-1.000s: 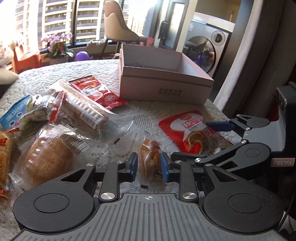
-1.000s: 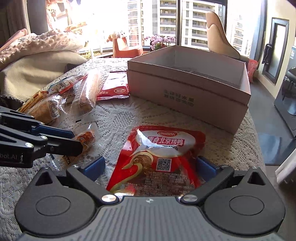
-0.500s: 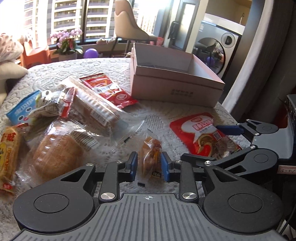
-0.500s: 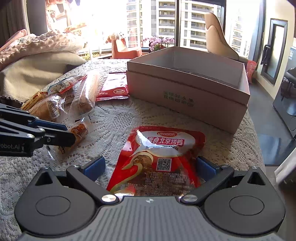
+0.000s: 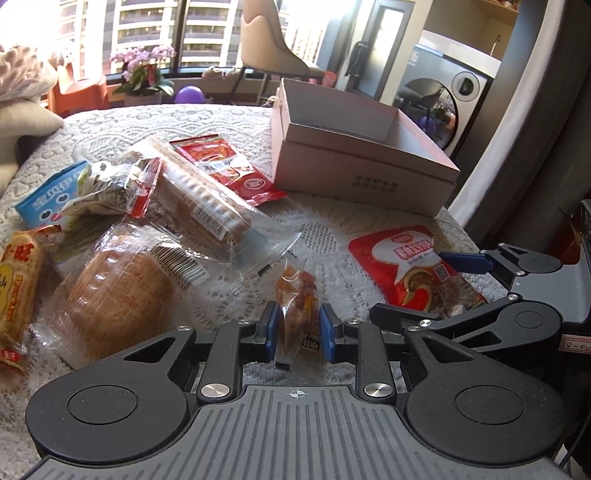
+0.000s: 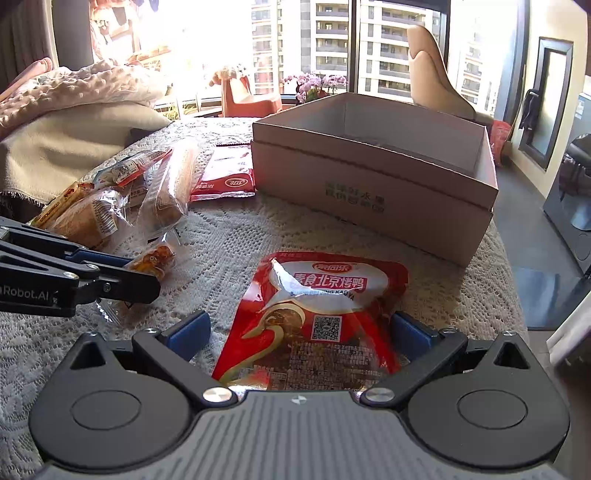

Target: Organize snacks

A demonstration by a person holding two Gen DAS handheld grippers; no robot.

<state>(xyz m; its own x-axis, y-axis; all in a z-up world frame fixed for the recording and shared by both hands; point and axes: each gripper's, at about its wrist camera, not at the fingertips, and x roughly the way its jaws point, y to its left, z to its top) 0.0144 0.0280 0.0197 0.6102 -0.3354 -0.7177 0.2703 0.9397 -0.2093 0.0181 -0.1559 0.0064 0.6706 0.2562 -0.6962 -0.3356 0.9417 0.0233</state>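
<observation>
This is a lived-in flat high up in a city — tall apartment blocks (image 6: 325, 33) fill the big windows. A round table under a white lace tablecloth (image 5: 317, 236) stands by the glass, with a beige upholstered chair (image 5: 269, 51) and a pot of pink orchids (image 5: 142, 70) behind it. A front-loading washing machine (image 5: 443, 99) sits in an alcove to one side, and a knobbly blanket (image 6: 70, 92) is heaped over cushions on the other — plainly a home, not a workplace.
</observation>
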